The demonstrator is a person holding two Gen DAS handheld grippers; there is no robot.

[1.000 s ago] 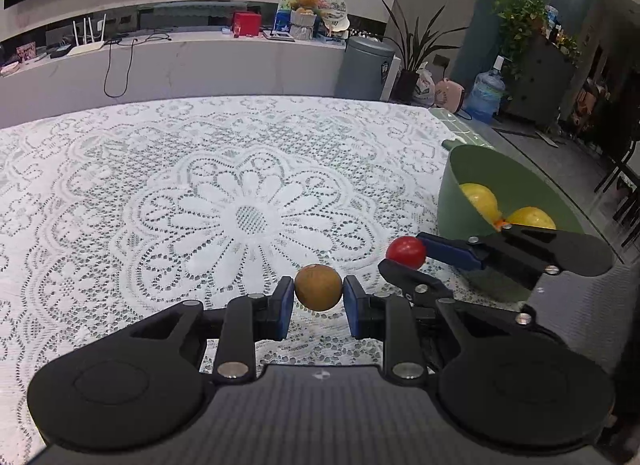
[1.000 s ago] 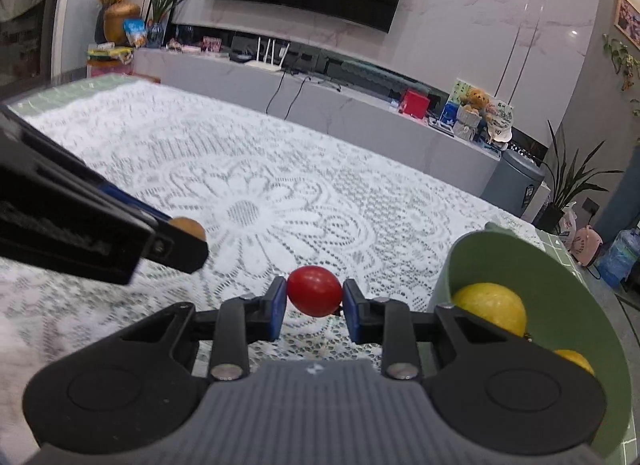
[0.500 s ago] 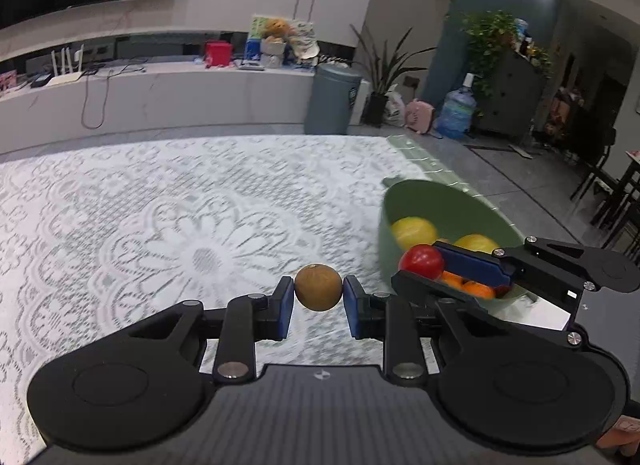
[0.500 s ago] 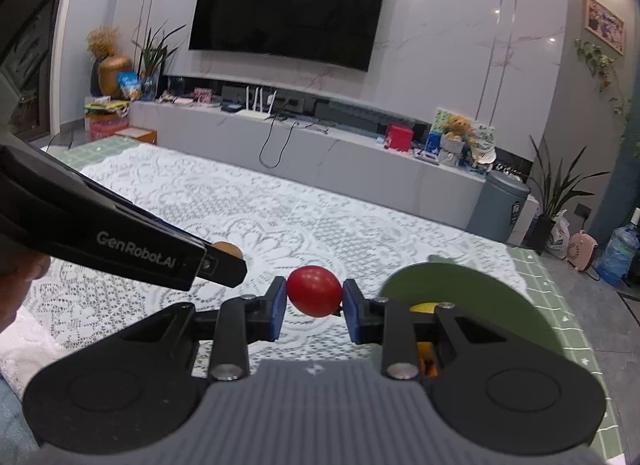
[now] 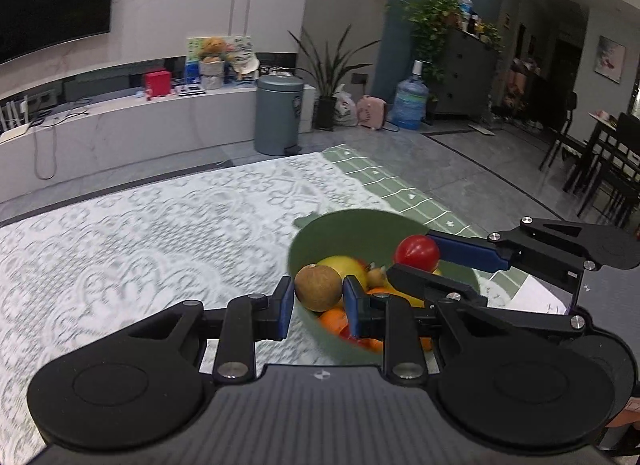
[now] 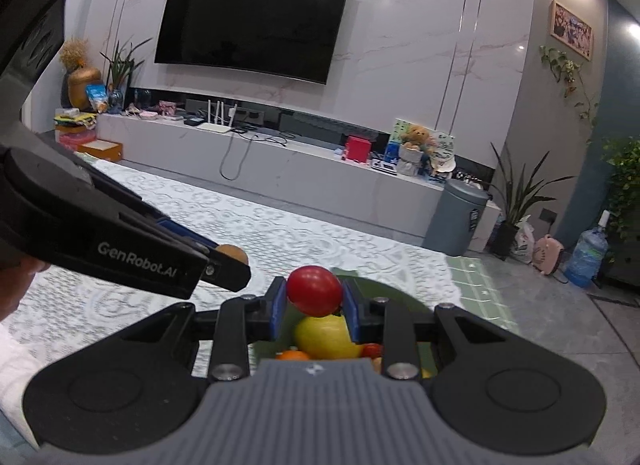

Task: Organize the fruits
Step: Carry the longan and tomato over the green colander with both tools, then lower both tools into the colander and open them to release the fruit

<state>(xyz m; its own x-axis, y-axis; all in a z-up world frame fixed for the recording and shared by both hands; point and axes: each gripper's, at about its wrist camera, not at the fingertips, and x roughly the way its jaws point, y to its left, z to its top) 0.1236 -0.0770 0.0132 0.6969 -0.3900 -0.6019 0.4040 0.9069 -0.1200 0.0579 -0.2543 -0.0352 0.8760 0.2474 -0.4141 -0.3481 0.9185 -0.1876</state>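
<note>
My left gripper [image 5: 318, 294] is shut on a round brown fruit [image 5: 318, 292] and holds it over the near left rim of the green bowl [image 5: 344, 221]. My right gripper [image 6: 314, 297] is shut on a red tomato [image 6: 314, 290] and holds it above the bowl [image 6: 396, 292]. In the left wrist view the right gripper [image 5: 416, 255] with the tomato [image 5: 416, 252] hangs over the bowl's middle. The bowl holds a yellow fruit [image 6: 326, 337], oranges [image 5: 334, 317] and other fruit. In the right wrist view the left gripper [image 6: 224, 261] comes in from the left with the brown fruit [image 6: 232, 254] showing at its tip.
The bowl stands near the right edge of a table covered with a white lace cloth [image 5: 140, 233]. A green mat [image 5: 400, 189] lies beyond the bowl. Past the table edge are the floor, a grey bin [image 5: 278, 117] and a water bottle [image 5: 412, 105].
Both grippers have risen and moved right, from over the cloth to over the bowl, each still holding its fruit. More fruit inside the bowl has come into view.
</note>
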